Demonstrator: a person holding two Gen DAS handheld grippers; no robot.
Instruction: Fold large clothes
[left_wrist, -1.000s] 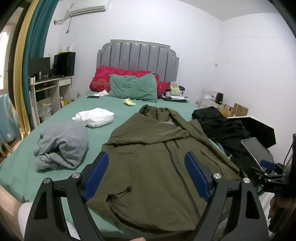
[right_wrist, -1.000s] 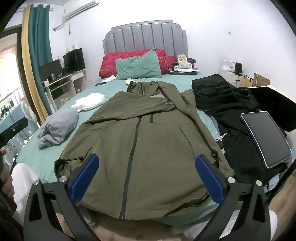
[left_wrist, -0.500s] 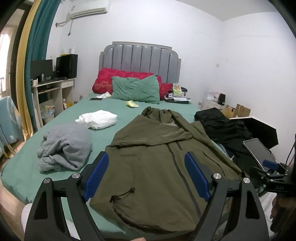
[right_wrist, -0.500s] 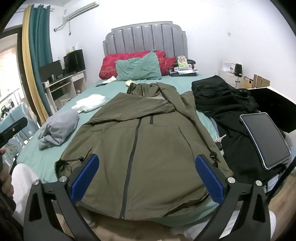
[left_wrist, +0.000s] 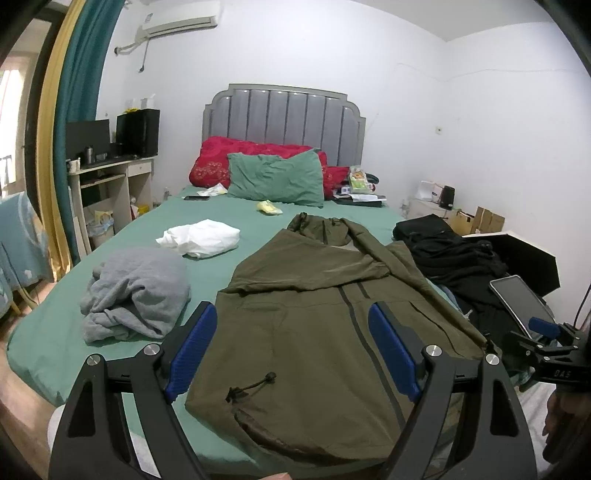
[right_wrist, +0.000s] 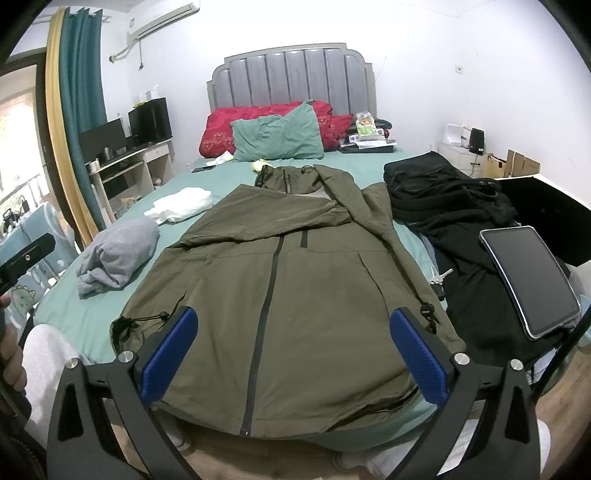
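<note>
Both claws have barely shifted, left claw and right claw spread, empty, above the flattened jacket, hem at 6 o'clock for folding.

The olive jacket is a smooth, matt woven cloth with a slight sheen and a rubbery-looking black zip. The grey sweatshirt looks soft and fleecy, and the bed sheet is plain matt fabric. The tablet has a glossy glass face. Both the left gripper and right gripper are matt black plastic with ribbed blue pads and shiny metal screws.
</note>
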